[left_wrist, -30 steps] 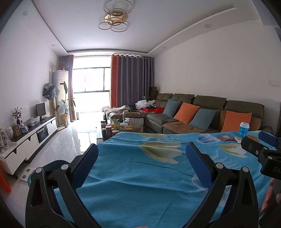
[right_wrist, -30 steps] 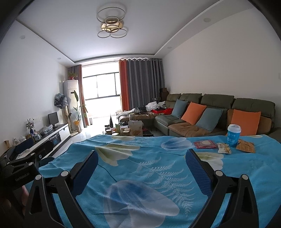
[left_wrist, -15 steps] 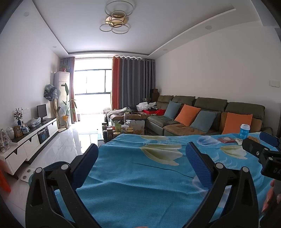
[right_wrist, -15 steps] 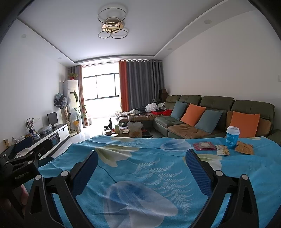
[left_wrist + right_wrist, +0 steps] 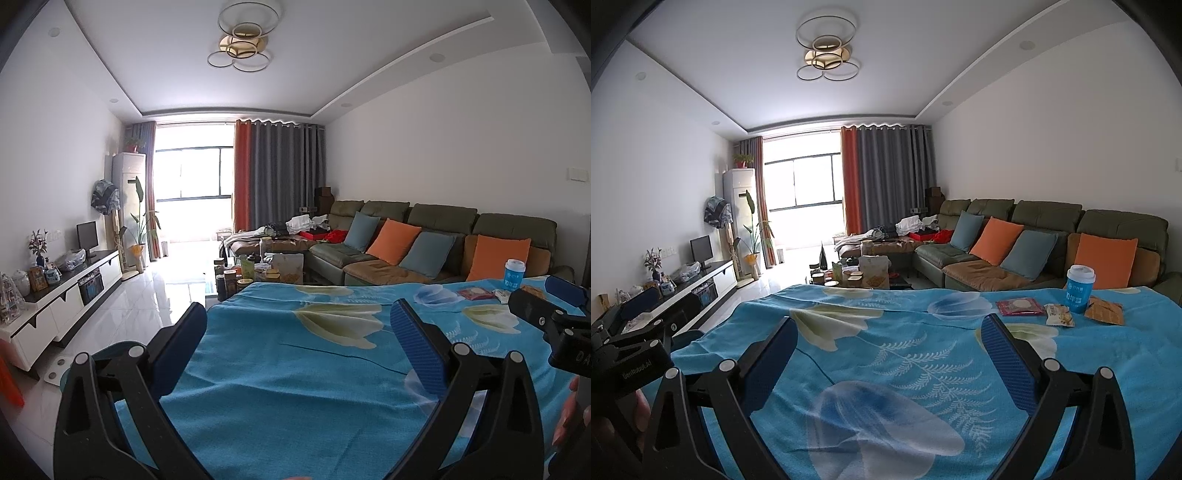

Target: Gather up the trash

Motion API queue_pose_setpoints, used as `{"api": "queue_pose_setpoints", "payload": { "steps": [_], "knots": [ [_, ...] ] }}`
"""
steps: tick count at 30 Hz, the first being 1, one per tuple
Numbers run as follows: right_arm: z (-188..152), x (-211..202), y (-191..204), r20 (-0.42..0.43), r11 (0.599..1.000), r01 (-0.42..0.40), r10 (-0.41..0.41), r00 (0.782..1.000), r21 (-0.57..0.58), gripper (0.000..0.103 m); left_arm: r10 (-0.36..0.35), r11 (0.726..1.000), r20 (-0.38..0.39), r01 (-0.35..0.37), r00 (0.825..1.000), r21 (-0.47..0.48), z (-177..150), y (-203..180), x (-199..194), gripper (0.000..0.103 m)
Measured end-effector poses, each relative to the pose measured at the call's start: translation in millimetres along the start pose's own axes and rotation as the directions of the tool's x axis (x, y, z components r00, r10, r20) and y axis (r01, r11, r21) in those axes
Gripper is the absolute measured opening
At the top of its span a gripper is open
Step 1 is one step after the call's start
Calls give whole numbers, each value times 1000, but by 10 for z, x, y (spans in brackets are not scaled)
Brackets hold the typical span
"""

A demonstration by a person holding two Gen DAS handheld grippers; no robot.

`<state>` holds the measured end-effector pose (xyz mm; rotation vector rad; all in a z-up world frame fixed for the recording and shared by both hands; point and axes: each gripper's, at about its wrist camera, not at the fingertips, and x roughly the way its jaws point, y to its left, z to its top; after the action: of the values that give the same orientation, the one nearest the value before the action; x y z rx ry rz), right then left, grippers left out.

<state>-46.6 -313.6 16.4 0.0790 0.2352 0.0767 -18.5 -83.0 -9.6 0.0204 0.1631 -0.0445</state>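
PROGRESS: four trash items lie on blue floral tablecloth (image 5: 886, 369); no bin visible | LEFT gripper (image 5: 297, 328): jaws apart, empty | RIGHT gripper (image 5: 889, 341): jaws apart, empty | TRASH, ahead-right of right gripper: red flat wrapper (image 5: 1020, 307), pale snack packet (image 5: 1059, 315), blue paper cup (image 5: 1079, 289), orange pouch (image 5: 1105, 313).

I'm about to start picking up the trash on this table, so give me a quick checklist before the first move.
1. Right gripper jaws open, empty: ok.
2. Left gripper jaws open, empty: ok.
3. Trash in view: blue cup upright, red packet, snack wrapper, orange packet: ok.
4. Bare tablecloth between the right gripper and the trash: ok.
5. Cup empty or full: cannot tell.
6. Bin for the trash: cannot tell.
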Motion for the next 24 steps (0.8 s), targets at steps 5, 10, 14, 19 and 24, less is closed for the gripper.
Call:
{"api": "queue_pose_setpoints", "payload": {
  "steps": [5,10,14,19,24],
  "knots": [
    [4,-1,-4,0,1000,0,0,1000,0,96,-1,1000,-4,1,1000,-3,-1,17,18,98],
    [4,1,-5,0,1000,0,0,1000,-1,96,-1,1000,-5,1,1000,-5,-3,23,19,98],
    [3,6,-6,-1,1000,0,0,1000,-1,96,-3,1000,-6,3,1000,-6,-7,27,19,98],
    [8,12,-16,-2,1000,0,0,1000,0,96,-1,1000,-7,1,1000,-9,-14,26,16,98],
    [8,15,-16,0,1000,1,-1,1000,0,96,-2,1000,-7,2,1000,-10,-15,29,16,98]
  ]
}}
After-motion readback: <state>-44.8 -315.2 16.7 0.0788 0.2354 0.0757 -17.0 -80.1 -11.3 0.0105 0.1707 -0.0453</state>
